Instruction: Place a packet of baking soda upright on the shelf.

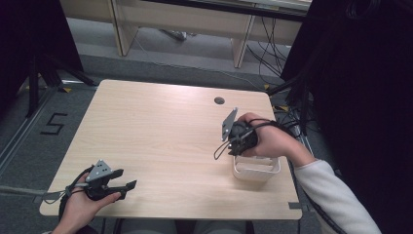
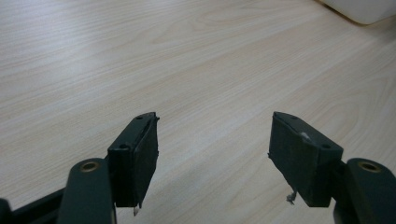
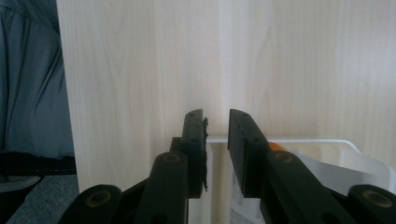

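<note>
- One left gripper (image 1: 127, 187) rests low at the table's (image 1: 156, 131) near left corner, jaws wide apart, holding nothing.
- The right gripper (image 1: 242, 146) hangs over the white bin (image 1: 256, 170), jaws nearly together around its rim.
- The bin sits near the right edge, long side across; something orange (image 3: 275, 146) peeks inside.

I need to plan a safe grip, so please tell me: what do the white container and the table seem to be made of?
The white container looks like smooth plastic: thin even walls, rounded corners and a slightly glossy rim. The table seems to be pale wood-look laminate, matte, with regular printed-looking grain; solid wood cannot be excluded.
</note>
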`<state>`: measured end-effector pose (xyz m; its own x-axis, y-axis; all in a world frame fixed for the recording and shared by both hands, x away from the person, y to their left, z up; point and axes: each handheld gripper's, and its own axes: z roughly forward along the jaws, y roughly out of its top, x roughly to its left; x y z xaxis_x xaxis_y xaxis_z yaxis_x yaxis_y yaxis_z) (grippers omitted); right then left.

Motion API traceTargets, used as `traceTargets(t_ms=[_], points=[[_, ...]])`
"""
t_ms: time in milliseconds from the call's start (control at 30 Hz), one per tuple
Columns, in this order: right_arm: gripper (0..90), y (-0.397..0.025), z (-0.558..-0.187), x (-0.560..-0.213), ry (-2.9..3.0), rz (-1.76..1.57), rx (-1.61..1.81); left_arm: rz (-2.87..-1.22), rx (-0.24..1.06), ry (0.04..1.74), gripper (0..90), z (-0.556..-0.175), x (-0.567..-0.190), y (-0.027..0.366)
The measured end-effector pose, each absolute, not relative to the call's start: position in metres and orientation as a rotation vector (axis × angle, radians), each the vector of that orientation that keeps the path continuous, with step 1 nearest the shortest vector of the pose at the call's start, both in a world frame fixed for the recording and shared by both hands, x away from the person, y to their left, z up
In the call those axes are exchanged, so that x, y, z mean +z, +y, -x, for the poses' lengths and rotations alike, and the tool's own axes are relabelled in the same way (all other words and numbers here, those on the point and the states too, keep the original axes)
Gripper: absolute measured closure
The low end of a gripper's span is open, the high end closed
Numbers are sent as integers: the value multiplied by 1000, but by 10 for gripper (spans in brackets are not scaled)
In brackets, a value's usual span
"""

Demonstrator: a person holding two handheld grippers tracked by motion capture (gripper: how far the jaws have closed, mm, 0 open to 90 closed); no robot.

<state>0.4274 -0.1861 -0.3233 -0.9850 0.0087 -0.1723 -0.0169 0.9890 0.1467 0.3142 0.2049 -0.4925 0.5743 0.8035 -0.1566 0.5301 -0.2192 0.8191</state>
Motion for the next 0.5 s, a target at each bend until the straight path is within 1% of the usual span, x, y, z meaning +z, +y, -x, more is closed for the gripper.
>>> traceTargets(t_ms=[33, 100, 167, 233, 267, 333, 400, 467, 500], points=[[779, -185, -422, -330, 2969, -31, 210, -1895, 378, 1078, 322, -314, -492, 205], [784, -182, -419, -340, 2981, 13, 213, -1896, 378, 1077, 323, -314, -492, 205], [810, -181, -412, -350, 3000, -52, 201, -1887, 376, 1078, 322, -314, -493, 204], [844, -181, -406, -368, 3026, -14, 209, -1898, 378, 1076, 322, -314, -493, 205], [844, -181, -406, -368, 3026, -14, 209, -1897, 378, 1077, 322, -314, -492, 205], [862, -181, -402, -379, 3040, -3, 231, -1897, 380, 1074, 322, -314, -492, 205], [872, -183, -396, -388, 3058, -68, 236, -1895, 380, 1074, 323, -314, -492, 205], [876, -185, -393, -397, 3080, -50, 269, -1902, 380, 1076, 322, -314, -492, 205], [876, -186, -388, -401, 3089, -146, 244, -1903, 381, 1076, 322, -314, -492, 205]])
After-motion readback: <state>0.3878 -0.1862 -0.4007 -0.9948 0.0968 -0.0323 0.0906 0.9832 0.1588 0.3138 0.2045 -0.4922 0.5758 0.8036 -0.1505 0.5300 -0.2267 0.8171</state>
